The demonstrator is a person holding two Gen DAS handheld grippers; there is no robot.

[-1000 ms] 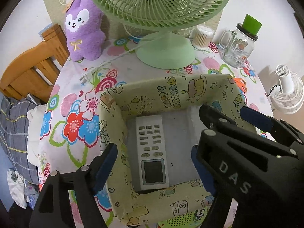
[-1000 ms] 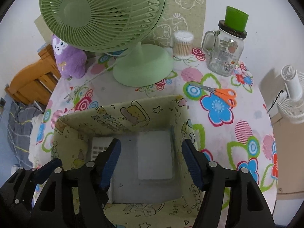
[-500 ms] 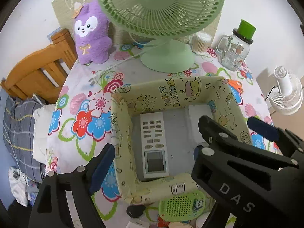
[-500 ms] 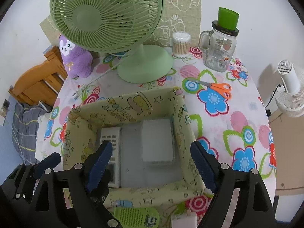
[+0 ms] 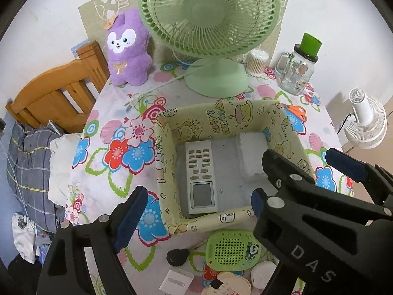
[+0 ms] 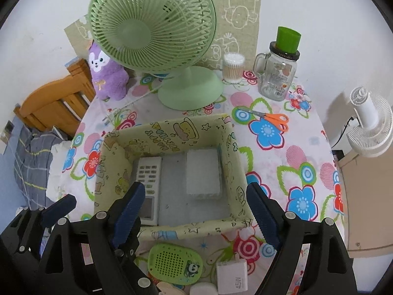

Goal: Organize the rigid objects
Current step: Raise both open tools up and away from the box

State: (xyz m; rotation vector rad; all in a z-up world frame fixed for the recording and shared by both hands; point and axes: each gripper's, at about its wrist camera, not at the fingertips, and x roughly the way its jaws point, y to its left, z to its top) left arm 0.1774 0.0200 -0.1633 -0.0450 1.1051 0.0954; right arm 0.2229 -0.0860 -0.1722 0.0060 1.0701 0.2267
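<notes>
A yellow cartoon-print fabric box (image 5: 221, 120) (image 6: 172, 132) stands on the flowered tablecloth. Inside it, a white remote control (image 5: 200, 177) (image 6: 148, 169) lies along the left side and a flat white block (image 5: 253, 152) (image 6: 202, 174) along the right. My left gripper (image 5: 194, 210) hangs open above the box's near wall, with nothing between its blue pads. Beside it, my right gripper (image 6: 196, 211) is also open and empty over the near wall. A green perforated device with a panda (image 5: 231, 249) (image 6: 175, 263) and a white charger (image 6: 232, 276) lie in front of the box.
A green desk fan (image 5: 216, 81), a purple plush (image 5: 127, 54), a swab pot (image 6: 232, 67) and a glass jar (image 5: 294, 73) stand behind the box. Orange scissors (image 6: 272, 119) lie at its right. A wooden chair (image 5: 56, 95) is at the left, and small round items sit at the near edge.
Both grippers have risen and drawn back from inside the box. The right jaws have spread wider, leaving the white block lying there. The items in front of the box have come into view.
</notes>
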